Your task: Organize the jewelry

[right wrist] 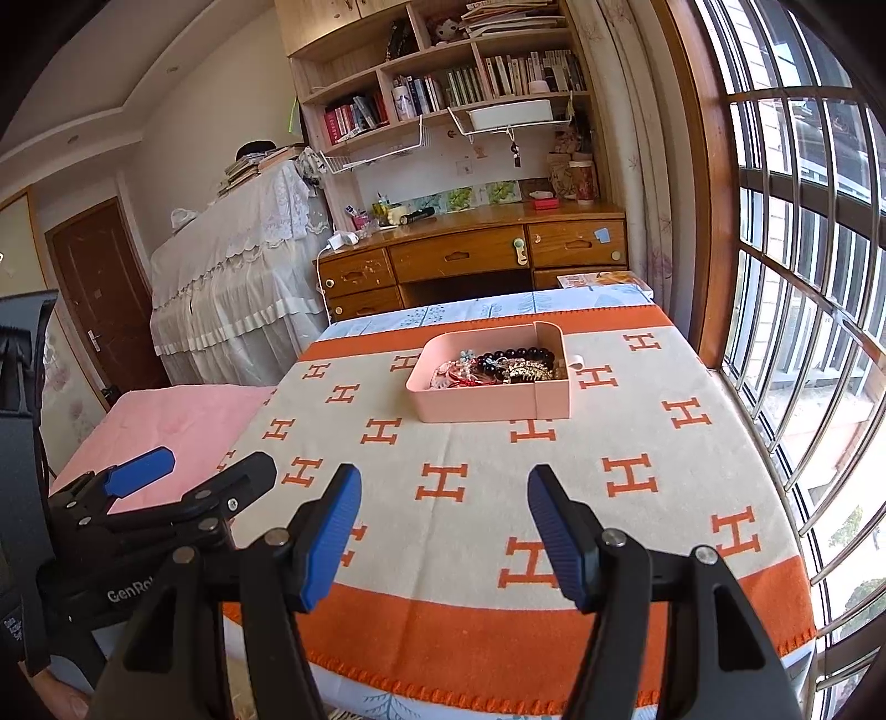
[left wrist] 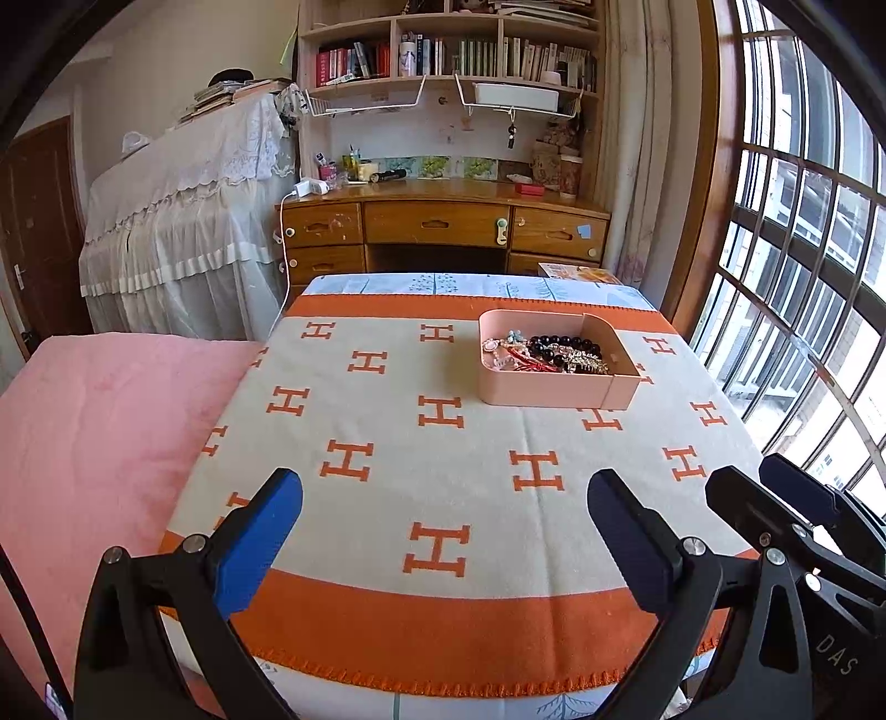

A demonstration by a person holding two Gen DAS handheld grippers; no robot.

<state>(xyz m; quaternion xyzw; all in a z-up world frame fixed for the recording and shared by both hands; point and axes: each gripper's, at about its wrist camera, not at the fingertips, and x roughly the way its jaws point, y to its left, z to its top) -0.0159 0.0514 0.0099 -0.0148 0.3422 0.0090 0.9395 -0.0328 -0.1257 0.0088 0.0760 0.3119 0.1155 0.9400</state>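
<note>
1. The left gripper [left wrist: 444, 518] hovers over the near part of the blanket [left wrist: 387, 443], its blue-padded fingers [left wrist: 260, 540] spread wide with nothing between them.
2. The right gripper [right wrist: 443, 531] is likewise spread apart and empty, held over the near orange border of the same blanket.
3. The pink tray [left wrist: 545, 390] sits well ahead of the left gripper and off to its right, resting flat on the blanket near the far orange stripe.
4. From the right gripper, the tray [right wrist: 470, 407] lies well ahead and nearly straight on, only slightly to the left of the gap between the fingers.
5. Inside the tray is a tangled heap of jewelry [left wrist: 545, 354]: a black bead bracelet [left wrist: 565, 343] toward the far side, a red cord piece [left wrist: 534, 365] nearer the front wall, and pale bluish and clear pieces at the left end. The separate items are too intertwined to tell further.
6. Both grippers are apart from the tray and touch none of the jewelry.
7. In the left wrist view the right gripper [left wrist: 792, 498] shows just to the right of the left one; in the right wrist view the left gripper [right wrist: 188, 471] shows to the left, beside a pink bedspread [right wrist: 177, 421].
8. Far beyond the tray stands a wooden desk [left wrist: 443, 221] under bookshelves [left wrist: 454, 50], with a barred window [left wrist: 803, 249] to the right of both grippers.
</note>
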